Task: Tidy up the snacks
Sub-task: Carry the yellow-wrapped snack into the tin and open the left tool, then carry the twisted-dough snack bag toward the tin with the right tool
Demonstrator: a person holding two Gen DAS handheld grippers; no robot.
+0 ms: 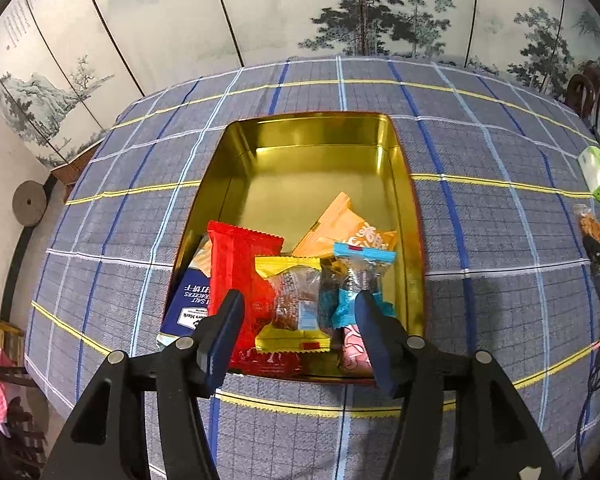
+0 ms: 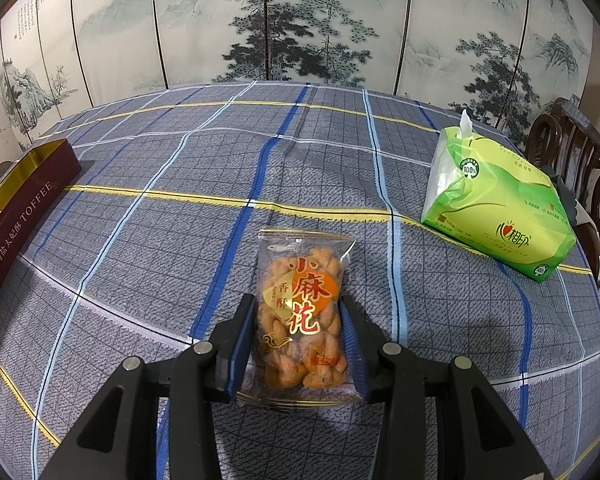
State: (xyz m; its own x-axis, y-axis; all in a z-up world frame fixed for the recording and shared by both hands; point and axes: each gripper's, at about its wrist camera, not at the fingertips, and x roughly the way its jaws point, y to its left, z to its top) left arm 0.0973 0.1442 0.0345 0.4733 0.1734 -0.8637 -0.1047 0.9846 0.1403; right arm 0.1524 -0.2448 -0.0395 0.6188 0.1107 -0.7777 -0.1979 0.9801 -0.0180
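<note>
1. The gold tin sits open on the checked tablecloth, its far half bare shiny metal with upright walls and rounded corners. Its near half is crowded with snack packets.
2. The left claw hangs over the tin's near rim with jaws apart, holding nothing. Below its gap lie a crinkly red packet at 10 o'clock, a yellow-edged clear one in the middle and a blue-trimmed one at 2 o'clock.
3. An orange packet lies behind them; a navy cracker bag leans at the left wall.
4. The right claw squeezes a clear bag of fried dough twists from both sides; the bag's far end lies on the cloth.
5. Open cloth spreads all round it. A soft green tissue pack stands at 2 o'clock, well apart; the tin's maroon outer wall shows at 9 o'clock.
</note>
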